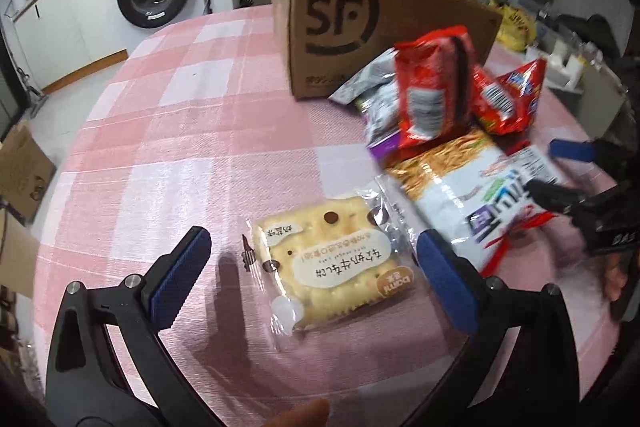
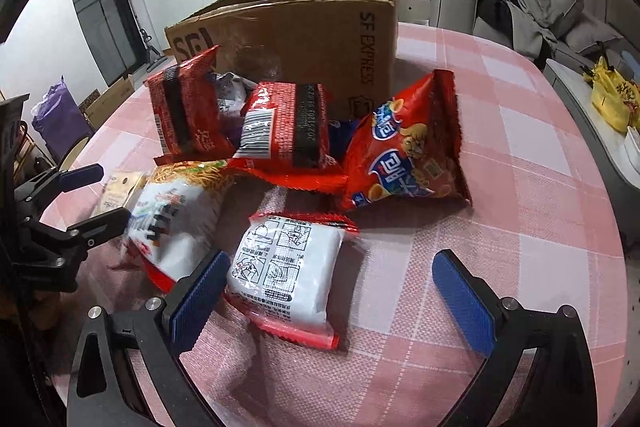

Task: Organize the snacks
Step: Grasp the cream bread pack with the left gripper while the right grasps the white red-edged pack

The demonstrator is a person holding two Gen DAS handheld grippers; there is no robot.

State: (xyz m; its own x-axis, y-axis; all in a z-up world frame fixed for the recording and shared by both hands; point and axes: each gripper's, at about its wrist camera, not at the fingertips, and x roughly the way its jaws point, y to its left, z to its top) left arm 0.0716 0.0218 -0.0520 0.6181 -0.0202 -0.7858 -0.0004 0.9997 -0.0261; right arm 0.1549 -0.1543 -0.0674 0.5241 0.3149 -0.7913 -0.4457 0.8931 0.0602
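Two grippers, left gripper (image 1: 316,263) over our cracker packet (image 1: 334,263), right gripper (image 2: 332,283) over a noodle pack (image 2: 284,275) (both spread wide, nothing grasped).

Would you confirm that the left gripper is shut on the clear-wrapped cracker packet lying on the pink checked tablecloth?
Not quite: the left gripper is open, its fingers either side of the clear-wrapped cracker packet, not touching it. The left wrist view shows this. The packet does lie on the pink checked tablecloth.
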